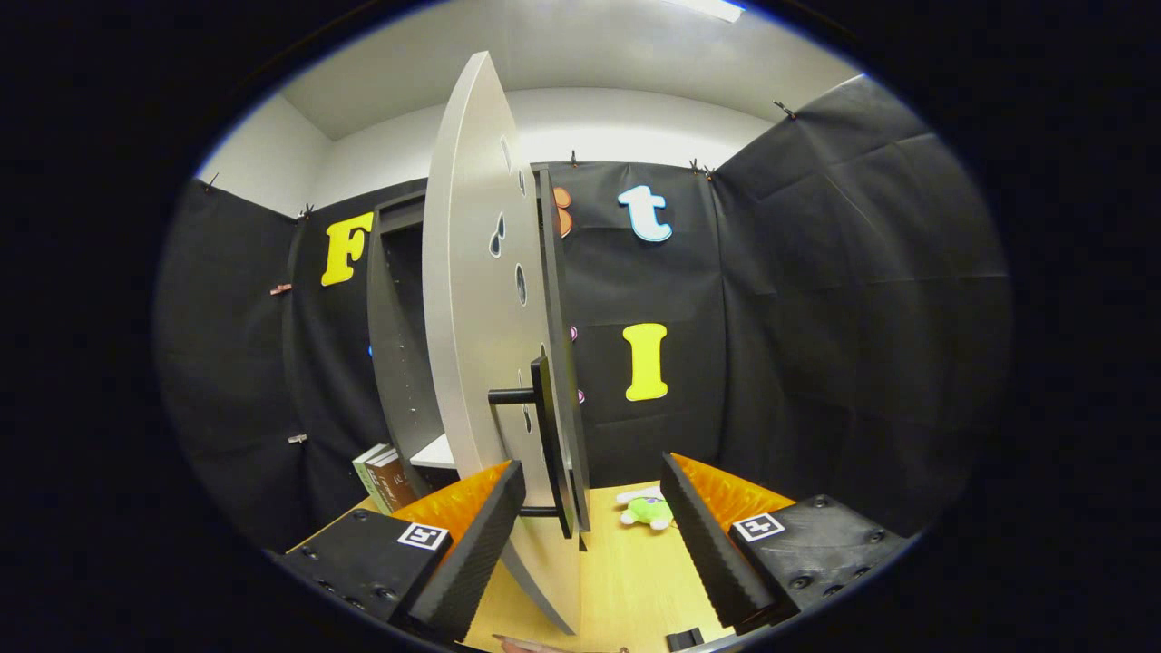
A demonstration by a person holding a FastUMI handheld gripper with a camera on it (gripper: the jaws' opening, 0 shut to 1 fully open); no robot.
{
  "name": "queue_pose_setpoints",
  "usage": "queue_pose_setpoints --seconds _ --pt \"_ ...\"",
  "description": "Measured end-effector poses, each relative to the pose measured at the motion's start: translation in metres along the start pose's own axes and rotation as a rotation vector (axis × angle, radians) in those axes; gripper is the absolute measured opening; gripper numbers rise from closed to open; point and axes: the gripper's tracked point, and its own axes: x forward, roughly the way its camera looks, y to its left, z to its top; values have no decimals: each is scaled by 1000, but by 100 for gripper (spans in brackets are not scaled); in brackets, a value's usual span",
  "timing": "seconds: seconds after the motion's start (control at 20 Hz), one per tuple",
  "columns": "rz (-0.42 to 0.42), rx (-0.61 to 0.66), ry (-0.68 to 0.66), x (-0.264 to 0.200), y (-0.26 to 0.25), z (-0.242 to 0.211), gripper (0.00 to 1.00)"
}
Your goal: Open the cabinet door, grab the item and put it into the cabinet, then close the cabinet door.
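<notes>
Swinging the door (472, 299) open looks like the step in hand; it stands edge-on to the camera, well clear of the cabinet (397, 345) behind it.

Left to right:
- Books (381, 476) lean by the cabinet's foot, just beyond the left finger.
- Cabinet interior is dark w/ a pale shelf (435, 453) low down; room on it looks ample, but the view in is narrow, so I can't vouch for that.
- Door w/ its cut-out holes, then the bar handle (544, 426) on its right face, standing off on two posts.
- Gripper (590, 535): jaws spread wide, holding nothing. Door's lower edge and the handle's bottom end sit between the fingers, nearer the left one; left finger (476, 535) looks close to or brushing the door face, can't tell which.
- Item, a small green plush toy (648, 510), lies on the desk (626, 580) beyond the fingers, right of the door, nearer the right finger.

Doing it well: the door prob. needs only a bit more swing so it won't block the route from toy to shelf. Push w/ the left finger flat on the panel, not the handle posts, and go slow near the hinge limit. Then back out, clear the door edge, and line both fingers either side of the toy; it's soft, so a low, centred pinch should hold. Mind the door drifting back.
</notes>
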Motion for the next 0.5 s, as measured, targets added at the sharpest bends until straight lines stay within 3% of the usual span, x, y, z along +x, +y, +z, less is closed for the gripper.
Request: queue_pose_setpoints --seconds 0.5 --pt "0 16 13 -1 55 -16 98"
